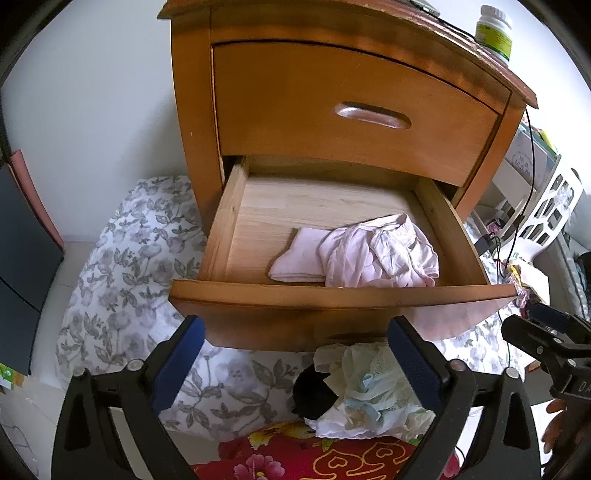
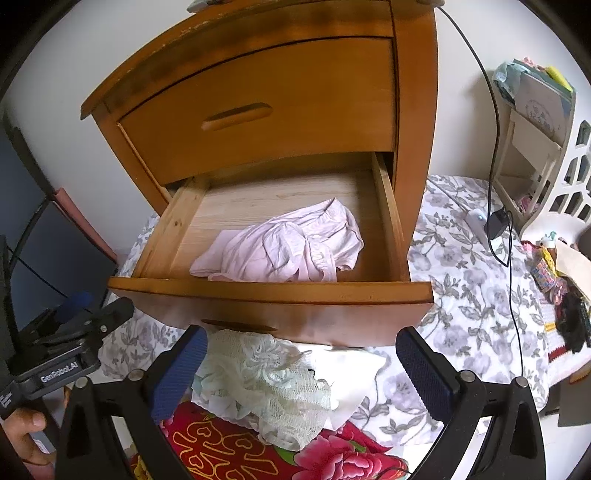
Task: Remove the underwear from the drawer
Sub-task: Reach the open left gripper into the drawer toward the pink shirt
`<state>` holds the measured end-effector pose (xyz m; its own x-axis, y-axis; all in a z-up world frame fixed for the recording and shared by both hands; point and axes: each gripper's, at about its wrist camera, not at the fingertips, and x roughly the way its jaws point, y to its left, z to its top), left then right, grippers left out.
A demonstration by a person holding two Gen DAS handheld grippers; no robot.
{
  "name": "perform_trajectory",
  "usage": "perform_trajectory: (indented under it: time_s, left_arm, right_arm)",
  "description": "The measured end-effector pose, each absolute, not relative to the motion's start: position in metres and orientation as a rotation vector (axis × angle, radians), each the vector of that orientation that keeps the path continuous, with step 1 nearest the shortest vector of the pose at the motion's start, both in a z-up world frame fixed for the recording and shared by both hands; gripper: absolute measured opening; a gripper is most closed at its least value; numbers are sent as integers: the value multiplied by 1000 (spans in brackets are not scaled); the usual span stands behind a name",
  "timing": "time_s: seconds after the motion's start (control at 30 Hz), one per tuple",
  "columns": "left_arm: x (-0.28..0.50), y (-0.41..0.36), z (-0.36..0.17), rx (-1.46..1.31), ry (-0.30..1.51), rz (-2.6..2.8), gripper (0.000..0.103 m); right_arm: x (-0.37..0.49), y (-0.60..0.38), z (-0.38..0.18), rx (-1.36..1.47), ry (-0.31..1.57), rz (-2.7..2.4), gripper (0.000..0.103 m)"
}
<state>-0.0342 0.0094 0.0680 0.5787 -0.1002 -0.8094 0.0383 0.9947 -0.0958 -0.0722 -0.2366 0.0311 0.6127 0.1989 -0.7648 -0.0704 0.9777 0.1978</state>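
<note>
The lower drawer [image 1: 332, 295] [image 2: 269, 291] of a wooden nightstand is pulled out. Crumpled pale pink underwear [image 1: 373, 254] [image 2: 288, 247] lies inside it toward the front right. A pale lace underwear [image 2: 269, 384] [image 1: 369, 387] lies on the bed below the drawer front, between my right gripper's fingers but untouched. My right gripper [image 2: 303, 373] stands wide open above that lace piece. My left gripper [image 1: 295, 362] is open too, below the drawer front, with nothing in it. Each gripper shows at the edge of the other's view.
The upper drawer [image 1: 351, 110] is closed. A white bottle [image 1: 495, 31] stands on the nightstand top. A floral sheet [image 2: 461, 277] covers the bed, with a red blanket [image 2: 258, 454] in front. A black cable [image 2: 495, 166] hangs to a charger; a white shelf [image 2: 543, 147] stands right.
</note>
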Motion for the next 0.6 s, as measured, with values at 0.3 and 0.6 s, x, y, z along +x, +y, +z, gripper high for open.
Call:
perform_trajectory:
  time_s: [0.3,0.6]
  left_arm:
    - [-19,12,65,-125,939,-123,102]
    - [18,20,79,-131,931,-169,102]
  right_arm:
    - [-68,-239,36,151,823,162,103]
    - [-57,-249,33,181,817,157,103]
